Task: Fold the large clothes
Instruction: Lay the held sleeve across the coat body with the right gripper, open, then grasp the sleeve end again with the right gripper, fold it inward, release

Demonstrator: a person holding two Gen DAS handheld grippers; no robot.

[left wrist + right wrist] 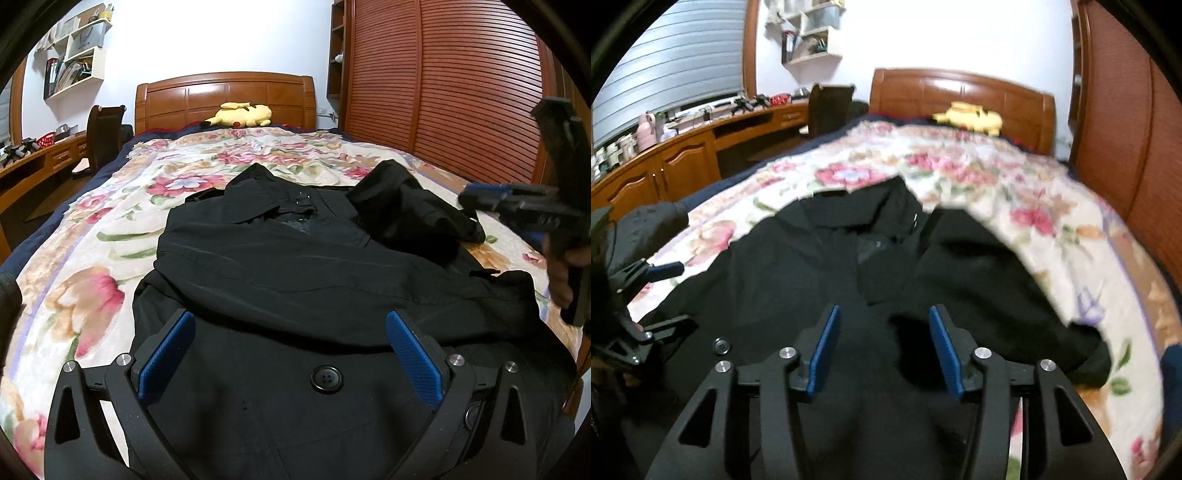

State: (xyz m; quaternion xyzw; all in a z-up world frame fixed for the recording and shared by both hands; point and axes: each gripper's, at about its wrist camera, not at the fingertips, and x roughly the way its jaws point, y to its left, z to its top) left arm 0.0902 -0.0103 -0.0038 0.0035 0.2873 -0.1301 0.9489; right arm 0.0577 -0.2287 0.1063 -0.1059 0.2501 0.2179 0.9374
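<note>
A large black coat [295, 266] lies spread on the floral blanket [122, 206], collar toward the headboard. One sleeve [410, 210] is folded in over its right side. My left gripper [291, 321] hovers open over the coat's lower front, just above a black button [326, 378], with nothing between its blue pads. My right gripper [884, 312] stands open over the same coat [812, 258], its pads apart and gripping no cloth. It also shows at the right edge of the left wrist view as the right gripper [517, 199], held by a hand.
A wooden headboard [225, 92] with a yellow plush toy [240, 115] ends the bed. A slatted wardrobe [443, 92] runs along the right. A desk [701, 136] and dark chair [827, 107] stand to the left, with wall shelves [77, 59] above.
</note>
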